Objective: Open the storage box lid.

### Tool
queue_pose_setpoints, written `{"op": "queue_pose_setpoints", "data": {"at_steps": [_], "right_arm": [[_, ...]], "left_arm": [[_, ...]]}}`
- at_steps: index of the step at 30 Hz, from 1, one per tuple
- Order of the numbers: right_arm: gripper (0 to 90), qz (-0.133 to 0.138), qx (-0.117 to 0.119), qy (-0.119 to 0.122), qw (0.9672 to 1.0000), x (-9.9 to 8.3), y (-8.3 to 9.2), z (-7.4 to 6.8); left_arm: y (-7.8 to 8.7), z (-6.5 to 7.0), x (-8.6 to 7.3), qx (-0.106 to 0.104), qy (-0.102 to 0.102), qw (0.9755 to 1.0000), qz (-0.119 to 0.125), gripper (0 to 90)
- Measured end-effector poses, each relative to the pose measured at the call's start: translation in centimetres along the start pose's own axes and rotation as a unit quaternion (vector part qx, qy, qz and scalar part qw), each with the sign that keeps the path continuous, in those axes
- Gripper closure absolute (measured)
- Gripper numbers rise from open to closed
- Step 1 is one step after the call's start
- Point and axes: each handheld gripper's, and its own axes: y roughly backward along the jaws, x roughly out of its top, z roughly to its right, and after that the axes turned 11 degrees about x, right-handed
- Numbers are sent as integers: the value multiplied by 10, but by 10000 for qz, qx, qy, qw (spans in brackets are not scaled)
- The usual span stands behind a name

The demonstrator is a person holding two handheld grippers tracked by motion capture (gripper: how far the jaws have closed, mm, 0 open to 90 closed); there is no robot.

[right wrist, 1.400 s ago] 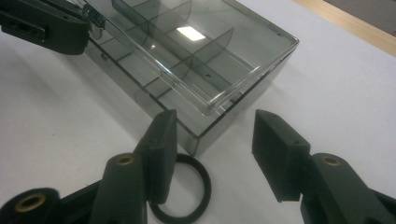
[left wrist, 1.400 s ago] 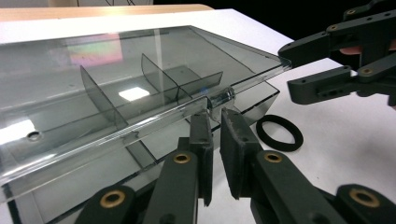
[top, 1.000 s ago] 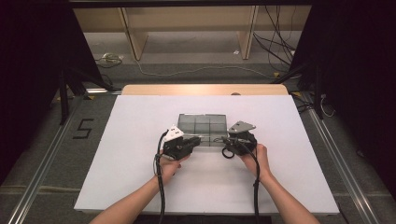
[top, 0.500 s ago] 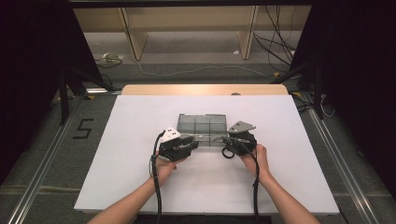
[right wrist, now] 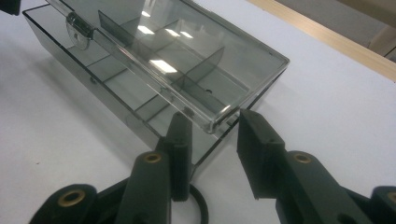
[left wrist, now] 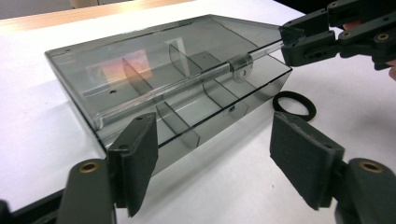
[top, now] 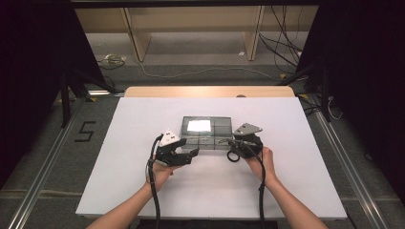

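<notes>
— Where was the box (top: pixel 206 132)?
— Mid-table, lid (left wrist: pixel 154 70) raised a little, a black ring (left wrist: pixel 294 103) beside it.
— The left gripper (left wrist: pixel 212 163)?
— Jaws apart, just opened, nothing between them.
— And the right gripper (right wrist: pixel 212 142)?
— Its jaws straddled the lid's corner; grip unclear.

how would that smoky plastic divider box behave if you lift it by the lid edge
The box looks thin-walled and has nothing in it, so probably light and rigid. Its lid already stands ajar, so pulling there would likely swing it open, not raise the box. Its glossy surface may slip under the right gripper.
</notes>
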Motion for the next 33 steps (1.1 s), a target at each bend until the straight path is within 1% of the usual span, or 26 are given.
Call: {"op": "queue_pose_setpoints", "data": {"at_steps": [2, 5, 7, 10, 11, 14, 16, 18, 20, 23, 26, 28, 30, 33], "right_arm": [[665, 6, 3, -12, 10000, 0, 0, 0], [665, 18, 6, -27, 10000, 0, 0, 0], [665, 25, 13, -44, 10000, 1, 0, 0], [665, 22, 30, -60, 10000, 1, 0, 1], [665, 22, 36, -63, 10000, 0, 0, 1], [665, 21, 32, -65, 10000, 1, 0, 1], [666, 21, 34, -71, 10000, 1, 1, 1], [666, 18, 28, -70, 10000, 1, 0, 1], [666, 15, 30, -76, 10000, 1, 0, 1], [666, 11, 31, -76, 10000, 1, 0, 1], [667, 6, 35, -79, 10000, 1, 0, 1], [667, 7, 31, -94, 10000, 1, 0, 0], [667, 2, 26, -86, 10000, 0, 0, 0], [667, 4, 29, -88, 10000, 0, 0, 0]], "left_arm": [[3, -1, -1, 60, -86, 9999, -14, 294], [6, -4, -1, 111, -133, 9998, -56, 273], [7, -7, -1, 171, -141, 9998, -26, 260], [7, -9, 1, 378, -226, 9990, -9, 246], [7, -10, 2, 424, -263, 9988, -19, 239], [7, -13, 4, 578, -343, 9977, 51, 245], [7, -13, 6, 686, -401, 9968, 68, 265], [6, -14, 7, 801, -449, 9957, 89, 315], [4, -14, 7, 853, -524, 9949, 112, 347], [1, -14, 8, 969, -669, 9930, 92, 405], [-1, -14, 7, 1044, -720, 9919, 108, 450], [-3, -13, 7, 1122, -825, 9902, 118, 476], [-4, -13, 7, 1168, -877, 9892, 151, 501], [-5, -13, 6, 1204, -922, 9882, 198, 526]]}}
